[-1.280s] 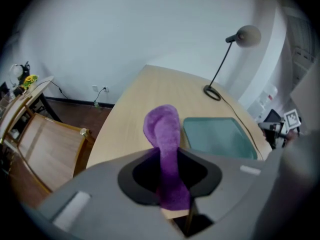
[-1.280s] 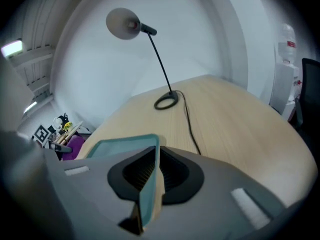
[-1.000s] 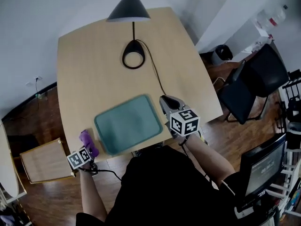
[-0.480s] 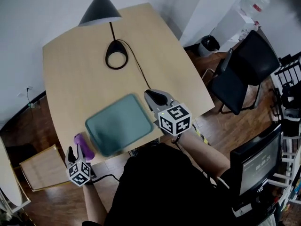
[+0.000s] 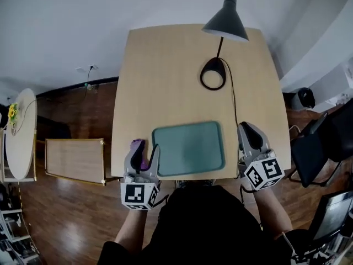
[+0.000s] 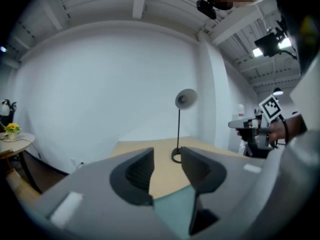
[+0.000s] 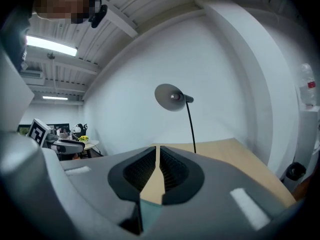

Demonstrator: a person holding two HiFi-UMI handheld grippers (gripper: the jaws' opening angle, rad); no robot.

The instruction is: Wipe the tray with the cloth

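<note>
**Along the Lower Frame Edge: Status by View**

Head view: the teal tray (image 5: 187, 148) lies flat on the wooden table (image 5: 165, 76), at lower centre of the frame, close to the table's near edge. The purple cloth (image 5: 143, 162) shows just left of the tray and is partly covered in the picture by the left gripper (image 5: 146, 147). Only this view shows the cloth. The right gripper (image 5: 246, 130) sits just right of the tray. The black lamp (image 5: 223, 24) stands at upper right.

Left gripper view: the jaws stand apart and have just been closing partway, with nothing between them. A strip of table and a corner of the tray show through the gap at lower centre. The right gripper, held in a hand, appears at the right of the frame.

Right gripper view: the jaws are drawn together to a thin slit and grasp nothing. The left gripper appears at middle left.
</note>
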